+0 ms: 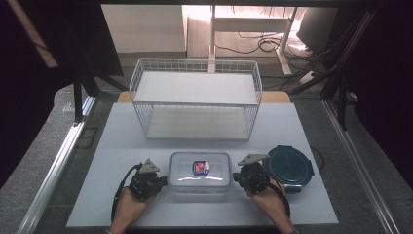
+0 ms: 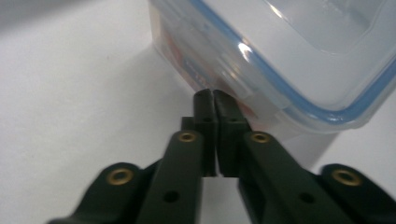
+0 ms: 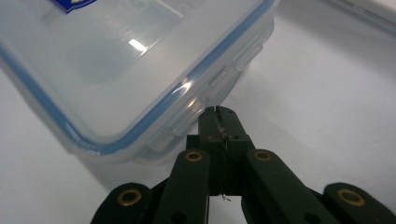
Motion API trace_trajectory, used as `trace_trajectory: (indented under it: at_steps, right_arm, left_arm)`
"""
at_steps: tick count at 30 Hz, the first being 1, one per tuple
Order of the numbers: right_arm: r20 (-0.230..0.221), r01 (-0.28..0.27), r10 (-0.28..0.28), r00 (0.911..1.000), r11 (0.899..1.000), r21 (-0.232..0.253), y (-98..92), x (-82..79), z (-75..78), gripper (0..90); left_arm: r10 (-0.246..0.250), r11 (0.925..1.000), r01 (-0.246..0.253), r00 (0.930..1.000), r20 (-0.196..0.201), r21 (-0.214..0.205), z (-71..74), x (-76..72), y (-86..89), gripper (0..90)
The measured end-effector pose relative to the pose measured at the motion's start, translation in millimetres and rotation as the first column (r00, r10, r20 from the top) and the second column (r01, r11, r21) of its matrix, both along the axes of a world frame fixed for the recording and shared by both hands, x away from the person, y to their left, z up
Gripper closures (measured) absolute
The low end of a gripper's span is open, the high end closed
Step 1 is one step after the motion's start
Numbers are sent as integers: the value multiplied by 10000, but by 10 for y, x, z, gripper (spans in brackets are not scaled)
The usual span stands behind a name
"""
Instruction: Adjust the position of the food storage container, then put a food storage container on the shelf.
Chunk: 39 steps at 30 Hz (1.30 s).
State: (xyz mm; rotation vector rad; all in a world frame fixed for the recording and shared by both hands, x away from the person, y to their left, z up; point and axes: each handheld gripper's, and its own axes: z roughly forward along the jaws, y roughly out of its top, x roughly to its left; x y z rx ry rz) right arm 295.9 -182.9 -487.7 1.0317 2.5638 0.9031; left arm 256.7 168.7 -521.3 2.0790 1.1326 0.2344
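**Two closed grippers flank a clear food box**

Black jaws of the left gripper (image 2: 213, 95) rise from the bottom of the left gripper view, pressed together with nothing between them, their tips right at the side wall of the clear rectangular plastic food container with a blue-sealed lid (image 2: 289, 56). Whether the tips actually touch the wall cannot be told. In the right gripper view the right gripper (image 3: 218, 112) stands the same way: jaws pressed together, empty, tips just beside the container's (image 3: 121, 70) opposite side, near a lid clasp.

From the high view, the person's left hand (image 1: 127, 207) and right hand (image 1: 267, 200) come in from the bottom edge, each holding its gripper, the left gripper (image 1: 163, 179) on the container's left and the right gripper (image 1: 236, 176) on its right. Each carries a grey three-cornered plate on top. The container (image 1: 199, 170) sits near the front middle of a white rectangular table mat (image 1: 112, 161), lid on, with a small red and blue label visible through the top. Just right of the right gripper lies a dark round lidded plastic container (image 1: 290, 165), upright on the mat. Behind both, well apart from them, stands a white wire basket rack with two flat shelves (image 1: 196, 97), at the far edge of the mat.
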Motion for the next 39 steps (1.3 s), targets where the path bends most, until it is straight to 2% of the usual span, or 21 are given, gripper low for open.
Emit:
trace_trajectory:
  at_steps: [1, 4, 5, 6, 8, 12, 15, 18, 21, 25, 28, 34, 37, 39]
  right_arm:
    - [258, -1, 3, 9997, 10000, -89, -12, -16, 25, 882]
    - [560, -31, 10, 9984, 9993, 369, -108, -50, 114, 786]
    - [634, -37, 4, 9980, 9986, 524, -143, -67, 138, 743]
    - [666, -50, 3, 9978, 9975, 700, -177, -82, 154, 676]
    - [698, -136, 58, 9975, 9937, 1111, -242, -104, 169, 565]
    - [582, -148, 55, 9983, 9870, 1603, -339, -115, 163, 350]
    - [587, -209, 90, 9982, 9784, 2054, -372, -147, 158, 178]
    - [615, -562, 456, 9971, 9815, 1830, -362, -202, 129, 72]
    - [637, -817, 718, 9954, 9821, 1698, -335, -245, 90, 34]
    - [686, -825, 711, 9951, 9799, 1818, -326, -246, 91, 18]
    - [739, -792, 655, 9951, 9762, 2017, -343, -226, 94, 7]
    - [478, -846, 756, 9960, 9699, 2283, -309, -176, 74, 0]
    - [557, -835, 729, 9958, 9716, 2214, -260, -145, 97, 0]
    - [622, -745, 623, 9961, 9729, 2189, -224, -117, 112, 0]
  left_arm:
    - [116, 9999, -116, 9998, 132, 1, 17, -16, 28, 814]
    - [363, 9992, -354, 9977, 577, -160, 68, -94, 117, 652]
    - [363, 9992, -354, 9977, 577, -160, 68, -94, 117, 586]
    - [466, 9983, -444, 9970, 616, -369, 68, -144, 170, 513]
    - [514, 9975, -486, 9972, 536, -519, 51, -189, 209, 413]
    - [554, 9976, -534, 9974, 456, -446, 20, -266, 252, 242]
    - [286, 9973, -242, 9976, 631, -692, 9, -308, 293, 137]
    - [51, 9969, 12, 9968, 792, -792, -15, -335, 311, 72]
    - [-86, 9961, 168, 9956, 932, -869, -40, -341, 317, 49]
    - [133, 9954, -20, 9929, 1182, -956, -38, -332, 344, 41]
    - [231, 9937, -96, 9926, 1195, -1119, -39, -308, 370, 42]
    - [-78, 9895, 260, 9918, 1277, -1421, -4, -244, 342, 28]
    - [-230, 9868, 415, 9927, 1185, -1568, 38, -208, 326, 28]
    - [-382, 9798, 561, 9947, 957, -1919, 117, -141, 303, 28]
